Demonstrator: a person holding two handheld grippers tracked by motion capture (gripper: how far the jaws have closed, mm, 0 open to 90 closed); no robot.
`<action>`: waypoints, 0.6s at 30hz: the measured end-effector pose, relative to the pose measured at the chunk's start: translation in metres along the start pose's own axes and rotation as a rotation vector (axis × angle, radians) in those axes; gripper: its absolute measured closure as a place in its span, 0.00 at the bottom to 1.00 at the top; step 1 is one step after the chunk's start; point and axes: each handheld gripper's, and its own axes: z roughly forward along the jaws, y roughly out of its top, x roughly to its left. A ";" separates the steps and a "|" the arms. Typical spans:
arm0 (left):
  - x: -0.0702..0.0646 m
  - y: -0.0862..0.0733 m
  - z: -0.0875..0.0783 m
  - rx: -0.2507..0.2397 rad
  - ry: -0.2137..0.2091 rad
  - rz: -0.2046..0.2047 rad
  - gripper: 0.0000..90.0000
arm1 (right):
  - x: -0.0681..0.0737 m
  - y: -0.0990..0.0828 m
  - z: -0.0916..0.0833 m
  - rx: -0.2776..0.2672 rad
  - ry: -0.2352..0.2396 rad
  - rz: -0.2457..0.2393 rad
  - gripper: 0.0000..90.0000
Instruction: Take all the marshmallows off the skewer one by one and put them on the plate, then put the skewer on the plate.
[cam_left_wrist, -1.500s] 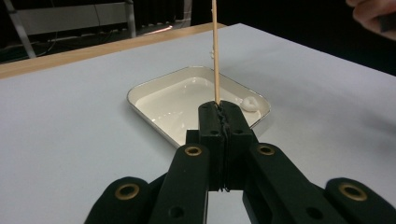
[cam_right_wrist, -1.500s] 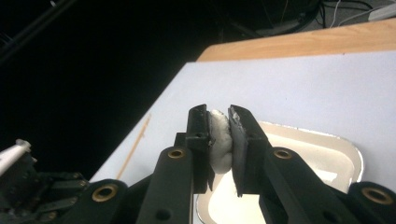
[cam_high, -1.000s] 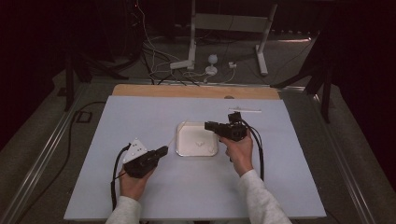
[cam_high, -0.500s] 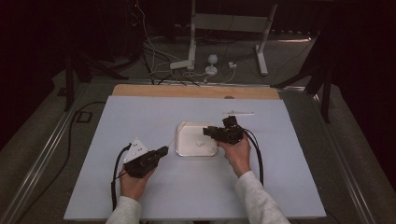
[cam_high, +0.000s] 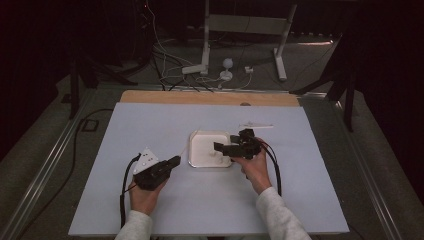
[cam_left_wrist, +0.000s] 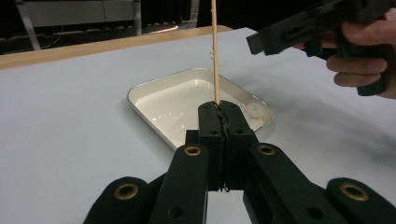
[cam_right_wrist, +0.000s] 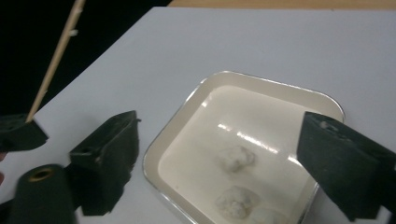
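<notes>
Table: a big pale blue table (cam_high: 150, 125) with a wooden edge at the far side.
Tray: a white tray (cam_high: 200, 150) sits near the middle of the table, between the two hands.
Left gripper: the left gripper (cam_left_wrist: 219, 114) rests on the table just beside the tray; its jaws are pressed together, pinching a thin wooden stick.
Right gripper: the right gripper (cam_high: 222, 148) hangs over the tray's right part; its jaws have just been opening and now stand spread wide with nothing between them.
Stick: the stick (cam_left_wrist: 215, 51) points up and out from the left gripper's tip, toward the tray.
Lumps: small white lumps (cam_right_wrist: 236, 157) lie in the tray, right under the spread jaws.
</notes>
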 end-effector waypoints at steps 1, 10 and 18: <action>-0.001 0.001 0.001 0.000 0.000 -0.003 1.00 | 0.002 0.000 -0.001 0.002 0.006 -0.017 0.05; -0.004 0.011 0.007 -0.005 0.009 -0.035 1.00 | 0.011 0.000 -0.016 -0.002 0.049 -0.112 0.00; -0.006 0.021 0.016 -0.012 0.026 -0.064 1.00 | 0.011 -0.004 -0.030 -0.013 0.042 -0.155 0.00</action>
